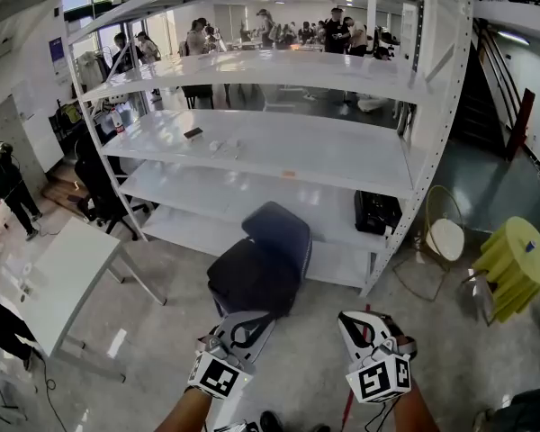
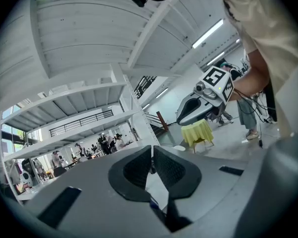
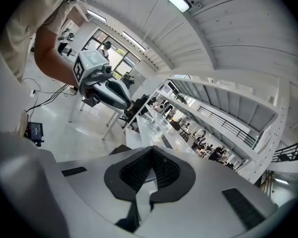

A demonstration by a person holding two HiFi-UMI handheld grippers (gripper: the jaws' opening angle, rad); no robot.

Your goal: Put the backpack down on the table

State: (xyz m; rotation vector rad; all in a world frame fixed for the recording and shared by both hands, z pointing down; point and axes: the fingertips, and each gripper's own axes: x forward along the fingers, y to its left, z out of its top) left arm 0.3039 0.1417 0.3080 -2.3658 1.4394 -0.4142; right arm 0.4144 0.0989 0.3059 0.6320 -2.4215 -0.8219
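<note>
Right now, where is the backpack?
Head view, centre: the dark backpack is just beyond the left gripper, in front of the white rack's lowest shelf, right of the white table.

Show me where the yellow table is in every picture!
Head view: the yellow table stands on the floor at the right edge, right of the white shelves.
Left gripper view: right of the middle, on the floor.
Right gripper view: not in it.
Shared landmark: the white shelves show in all three views, at the left in the left gripper view and at the right in the right gripper view.
</note>
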